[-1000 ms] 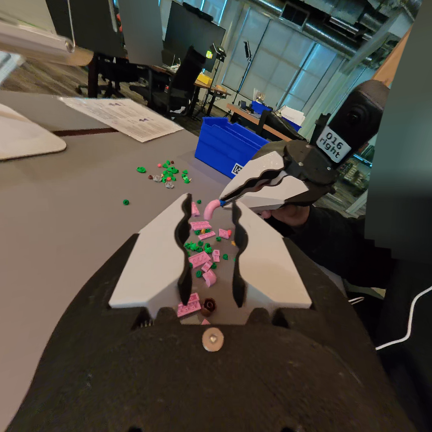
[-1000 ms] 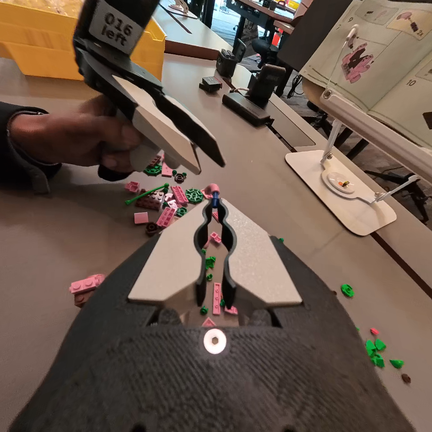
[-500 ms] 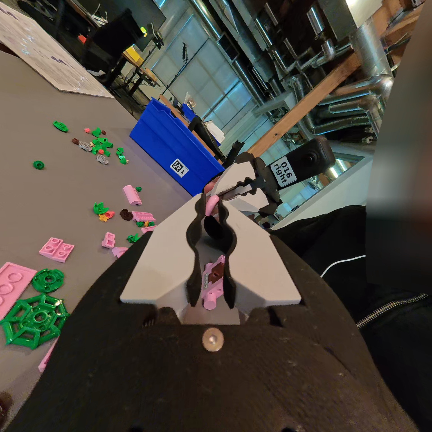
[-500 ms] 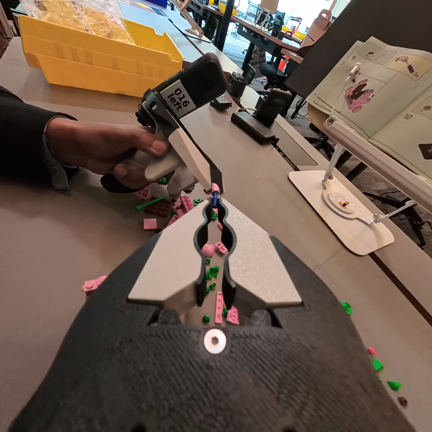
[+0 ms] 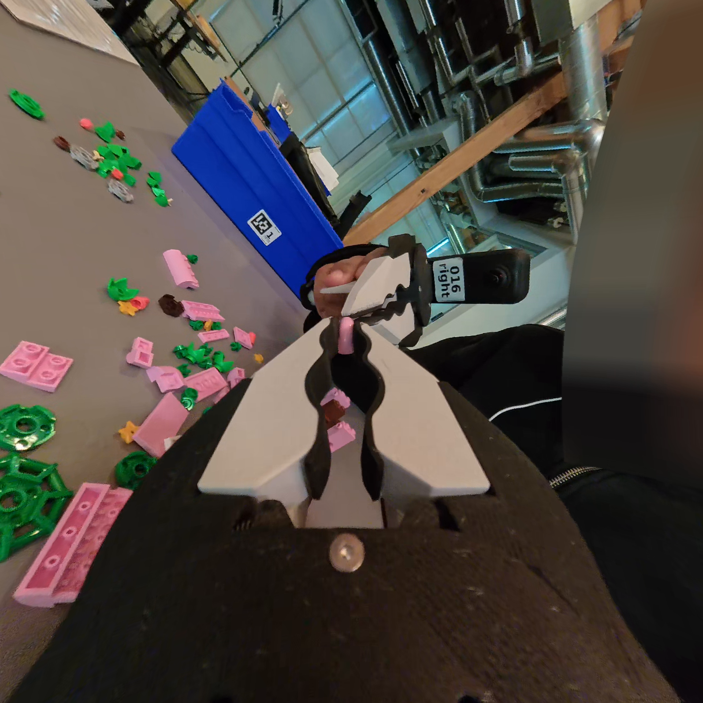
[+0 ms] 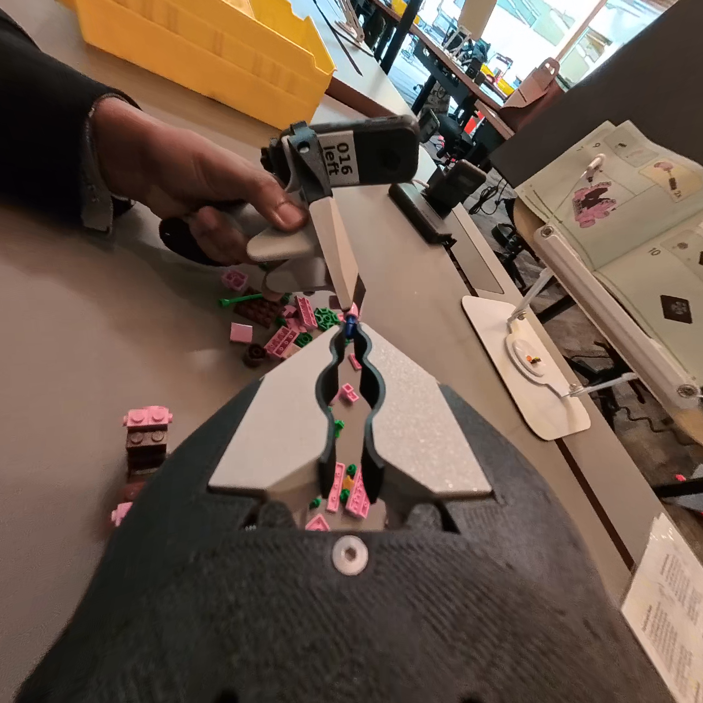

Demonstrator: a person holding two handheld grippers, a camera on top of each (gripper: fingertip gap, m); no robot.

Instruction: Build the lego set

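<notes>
A pink curved piece (image 5: 345,339) with a blue pin (image 6: 349,329) in its end is held above the table between both grippers. My left gripper (image 5: 344,330) is shut on the pink piece. My right gripper (image 6: 350,335) is shut on the blue pin. The two grippers meet tip to tip: the right gripper (image 5: 350,315) shows just beyond my left fingers, and the left gripper (image 6: 349,302) comes down onto the pink piece (image 6: 353,309). A small brown and pink build (image 6: 147,437) stands on the table at the left.
Loose pink, green and brown bricks (image 5: 182,372) lie scattered on the grey table (image 5: 57,247). A blue bin (image 5: 243,182) and a yellow bin (image 6: 213,49) stand at the table's far sides. An instruction booklet (image 6: 627,213) hangs on a white stand (image 6: 532,365). Both grippers' tips are close together, under 4 cm apart.
My left gripper was open a second ago and has shut on the pink piece. Both grippers have lifted and tilted while the right kept hold of the blue pin.
</notes>
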